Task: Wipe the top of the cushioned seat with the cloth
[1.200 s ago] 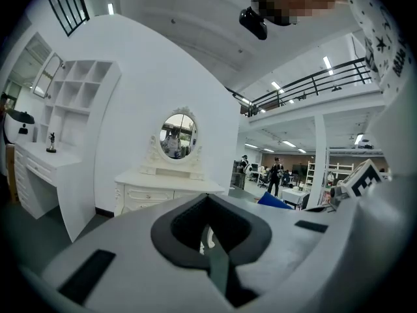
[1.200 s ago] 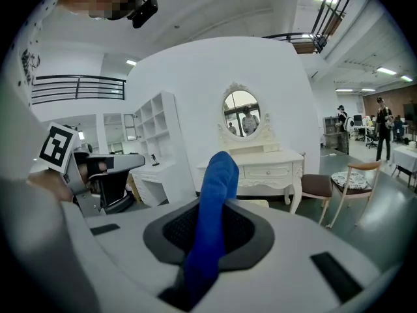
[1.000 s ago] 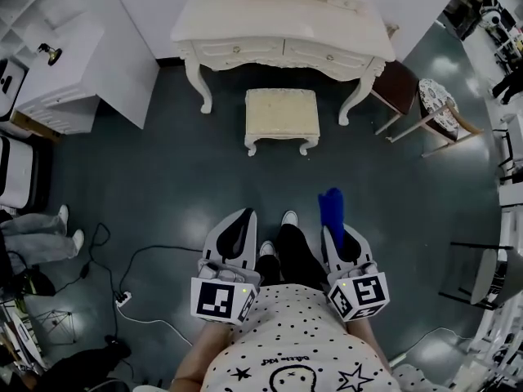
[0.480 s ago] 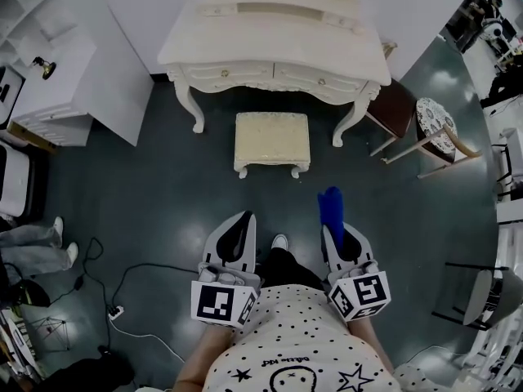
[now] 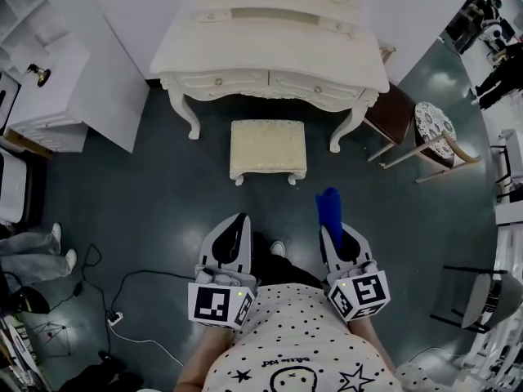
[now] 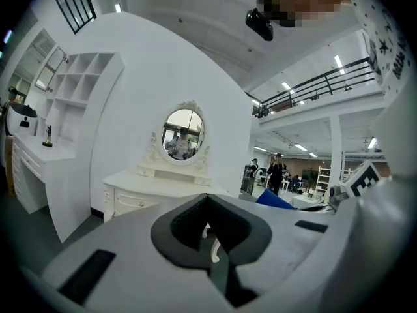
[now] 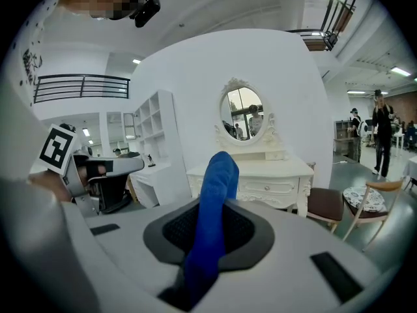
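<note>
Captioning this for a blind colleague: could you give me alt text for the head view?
Viewed from above, the right gripper holds a blue cloth upright, while the left gripper is shut on nothing. Ahead of both, on the dark floor, the cream cushioned seat stands untouched before a white dressing table.

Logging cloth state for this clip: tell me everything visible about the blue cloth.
The blue cloth is plain, soft-looking bright-blue fabric bunched into a narrow roll. It is clamped between the shut jaws of the right gripper, with its rounded free end sticking out past the tips. Nothing else touches it. It is held above the floor, short of the cushioned seat.
</note>
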`<action>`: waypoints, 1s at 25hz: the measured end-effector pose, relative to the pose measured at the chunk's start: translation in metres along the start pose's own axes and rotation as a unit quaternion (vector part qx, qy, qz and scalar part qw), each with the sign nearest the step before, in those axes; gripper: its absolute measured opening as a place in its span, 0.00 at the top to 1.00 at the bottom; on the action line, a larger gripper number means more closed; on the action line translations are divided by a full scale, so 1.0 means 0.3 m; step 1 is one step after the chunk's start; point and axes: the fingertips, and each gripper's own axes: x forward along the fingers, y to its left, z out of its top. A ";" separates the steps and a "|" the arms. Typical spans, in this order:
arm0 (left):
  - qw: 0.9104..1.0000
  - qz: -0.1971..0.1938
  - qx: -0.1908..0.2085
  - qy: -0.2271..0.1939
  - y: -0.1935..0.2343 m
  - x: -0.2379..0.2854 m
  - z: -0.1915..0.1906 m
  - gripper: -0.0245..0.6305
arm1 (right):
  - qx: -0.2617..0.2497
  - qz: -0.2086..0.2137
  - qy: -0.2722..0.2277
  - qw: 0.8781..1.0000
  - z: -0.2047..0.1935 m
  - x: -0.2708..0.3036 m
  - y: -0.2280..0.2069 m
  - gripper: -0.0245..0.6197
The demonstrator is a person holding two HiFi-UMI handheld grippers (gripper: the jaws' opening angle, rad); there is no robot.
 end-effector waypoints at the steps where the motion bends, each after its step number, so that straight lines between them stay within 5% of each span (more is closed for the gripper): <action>1: 1.000 -0.002 0.000 0.000 0.010 0.014 0.005 0.97 | 0.000 -0.001 0.000 1.000 0.006 0.014 0.000 0.86; 15: 0.997 -0.078 0.019 0.010 0.260 0.274 0.170 0.97 | 0.017 -0.056 -0.025 0.998 0.200 0.313 0.071 0.86; 25: 0.994 -0.101 0.016 0.030 0.403 0.352 0.176 0.97 | 0.037 -0.087 -0.021 0.995 0.210 0.431 0.127 0.86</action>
